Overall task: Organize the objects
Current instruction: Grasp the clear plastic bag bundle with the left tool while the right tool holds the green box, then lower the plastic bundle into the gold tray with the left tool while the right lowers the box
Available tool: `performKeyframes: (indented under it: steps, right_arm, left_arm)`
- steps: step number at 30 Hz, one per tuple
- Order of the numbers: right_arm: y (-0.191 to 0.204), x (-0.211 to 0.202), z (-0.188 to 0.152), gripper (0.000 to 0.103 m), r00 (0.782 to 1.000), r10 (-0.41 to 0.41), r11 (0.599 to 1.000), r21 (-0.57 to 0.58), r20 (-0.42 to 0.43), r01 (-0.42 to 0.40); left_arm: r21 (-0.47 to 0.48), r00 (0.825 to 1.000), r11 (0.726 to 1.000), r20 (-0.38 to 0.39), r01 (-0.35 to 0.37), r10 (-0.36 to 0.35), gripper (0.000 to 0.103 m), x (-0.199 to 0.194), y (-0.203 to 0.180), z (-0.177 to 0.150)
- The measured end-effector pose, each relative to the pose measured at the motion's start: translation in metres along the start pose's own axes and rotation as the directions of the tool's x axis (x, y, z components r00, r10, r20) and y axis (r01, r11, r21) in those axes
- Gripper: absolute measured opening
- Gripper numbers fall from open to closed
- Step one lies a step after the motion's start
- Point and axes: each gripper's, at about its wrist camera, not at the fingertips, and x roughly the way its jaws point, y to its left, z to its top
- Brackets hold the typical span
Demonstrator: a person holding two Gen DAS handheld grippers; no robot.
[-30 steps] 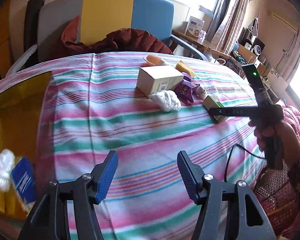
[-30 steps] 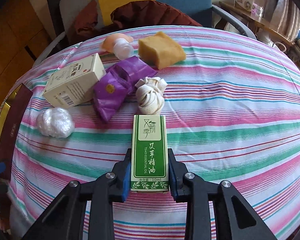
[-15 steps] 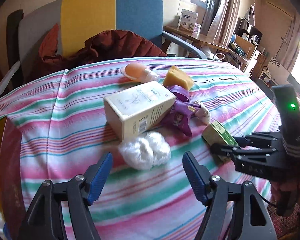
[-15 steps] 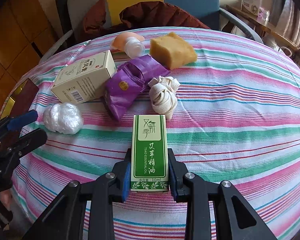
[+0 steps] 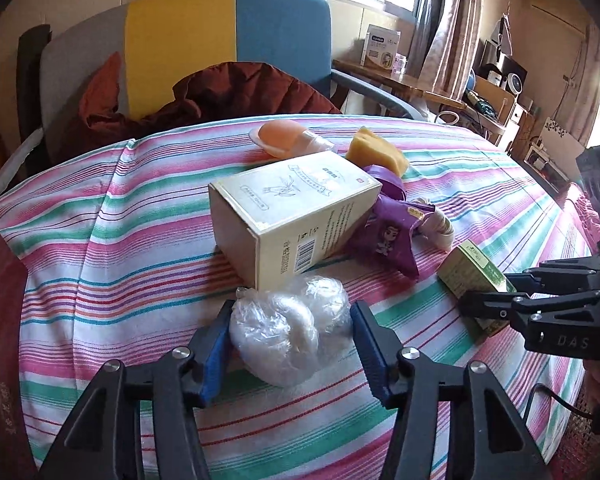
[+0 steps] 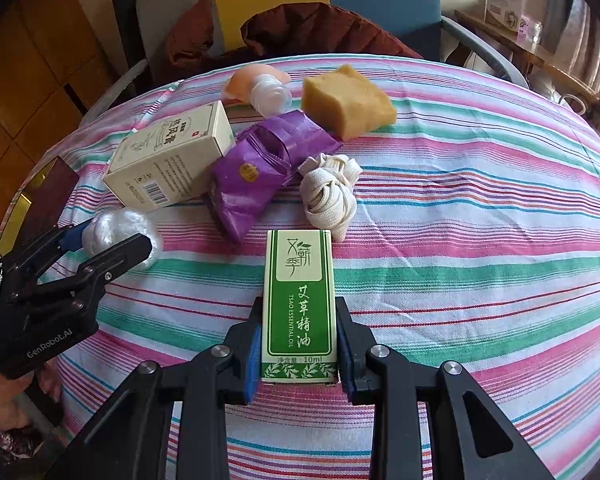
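Left gripper (image 5: 290, 344) closing around plastic-wrapped bundle (image 5: 290, 334), lower centre; right gripper (image 6: 298, 354) clamps green box (image 6: 299, 304) on striped tablecloth (image 6: 480, 240).

The bottom end of the green oil box (image 6: 299, 308) is hidden between the right tongs (image 6: 299, 354), which are closed on its sides. Seen from the left wrist, most of that box (image 5: 474, 276) is covered by the right tongs (image 5: 496, 300).

Past the green box, the purple pouch (image 6: 256, 172) covers one corner of the cream box (image 6: 172, 160). The small print on the cream box is too tiny to read.

The clear plastic bundle (image 5: 290, 334) sits between the closing left tongs (image 5: 290, 344); its underside is hidden.

The dark red board (image 5: 0, 344), far left of the cream box, is cut off by the picture's edge.

The striped worktop (image 6: 480, 240) runs out of the picture at the bottom.
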Motion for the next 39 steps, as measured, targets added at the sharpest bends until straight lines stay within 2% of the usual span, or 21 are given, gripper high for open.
performKeyframes:
  steps: [5, 8, 12, 17, 21, 25, 29, 39]
  right_arm:
    - [0.001, -0.001, -0.001, 0.031, 1.000, -0.003, 1.000, 0.000, 0.007, 0.003]
    - [0.002, -0.002, -0.003, 0.031, 1.000, -0.001, 1.000, 0.003, 0.012, 0.001]
    - [0.009, -0.006, -0.004, 0.031, 0.997, 0.073, 0.996, 0.042, 0.014, -0.074]
    - [0.045, -0.003, -0.015, 0.031, 0.994, 0.108, 0.994, -0.031, -0.001, -0.108]
    - [0.066, -0.001, -0.021, 0.031, 0.998, 0.065, 0.990, -0.129, 0.016, -0.062]
    - [0.063, 0.000, -0.020, 0.031, 0.997, 0.079, 0.990, -0.122, 0.024, -0.075]
    - [0.062, 0.000, -0.020, 0.031, 0.996, 0.084, 0.990, -0.119, 0.028, -0.080]
    - [0.072, 0.000, -0.024, 0.031, 0.998, 0.039, 0.987, -0.157, 0.057, -0.029]
  left_arm:
    - [-0.031, 1.000, 0.999, 0.023, -0.019, 0.019, 0.055, -0.009, 0.014, -0.011]
    - [-0.044, 0.999, 0.999, 0.026, -0.021, 0.023, 0.040, -0.013, 0.020, -0.020]
    - [-0.046, 0.999, 0.999, 0.036, -0.015, 0.016, 0.040, -0.019, 0.024, -0.028]
    - [-0.056, 0.999, 0.998, 0.039, -0.001, 0.003, 0.038, -0.026, 0.027, -0.035]
    - [-0.074, 0.999, 0.997, 0.048, 0.006, -0.003, 0.038, -0.037, 0.030, -0.046]
    - [-0.059, 0.999, 0.998, 0.045, -0.005, 0.008, 0.038, -0.051, 0.030, -0.059]
    - [-0.110, 0.999, 0.994, 0.047, 0.020, -0.015, 0.038, -0.067, 0.042, -0.068]
    - [-0.220, 0.991, 0.975, 0.135, 0.028, 0.002, 0.038, -0.119, 0.079, -0.074]
